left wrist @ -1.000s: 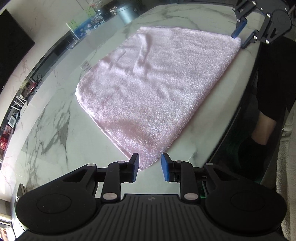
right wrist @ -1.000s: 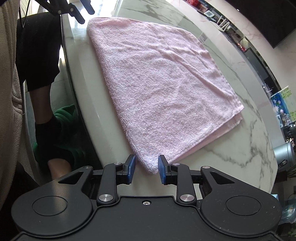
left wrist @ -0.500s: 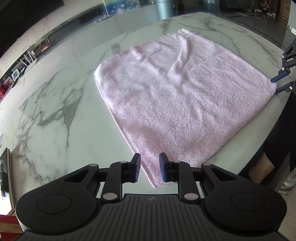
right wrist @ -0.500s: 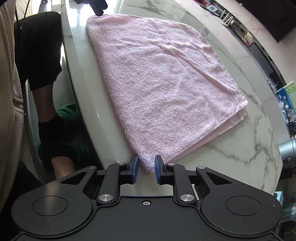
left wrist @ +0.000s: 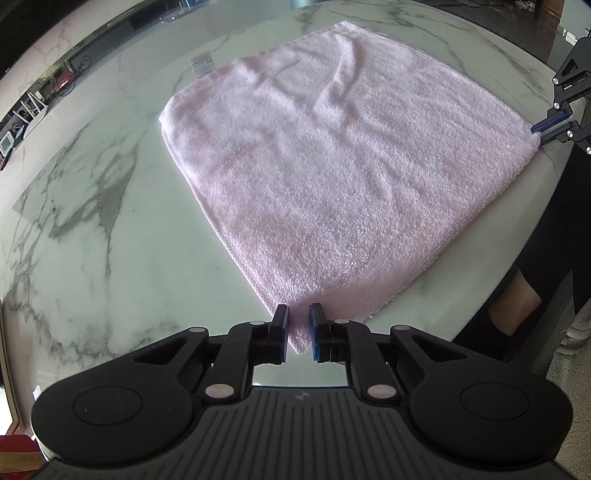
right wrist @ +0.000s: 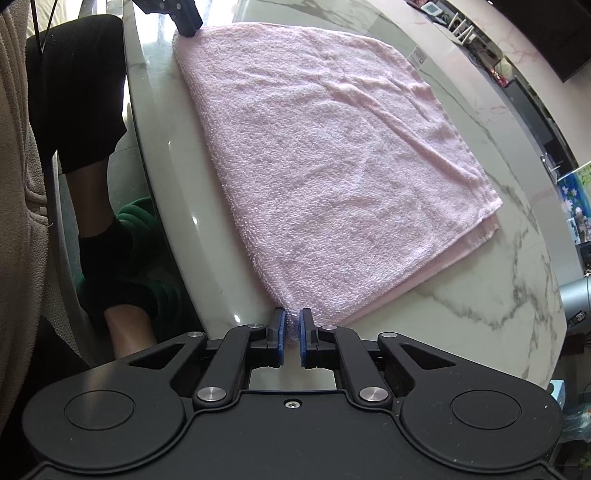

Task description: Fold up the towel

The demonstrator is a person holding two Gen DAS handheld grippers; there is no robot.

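A pink towel [left wrist: 343, 173], folded in two layers, lies flat on the white marble table [left wrist: 92, 229]. My left gripper [left wrist: 298, 328] is shut on the towel's near left corner. My right gripper [right wrist: 291, 332] is shut on the towel's [right wrist: 332, 166] near right corner at the table's front edge. The right gripper also shows in the left wrist view [left wrist: 554, 127], at the towel's far corner. The left gripper shows in the right wrist view [right wrist: 186, 26] at the towel's opposite corner.
The table's rounded front edge [right wrist: 162, 155] runs beside the towel. The person's legs in black [right wrist: 74, 85] and a green slipper [right wrist: 147, 258] are below it. A small white label [left wrist: 201, 62] lies on the table beyond the towel. A metal cylinder [right wrist: 576, 306] stands at the right.
Both grippers have closed on the towel's near corners. The left wrist view has swung to face across the towel.
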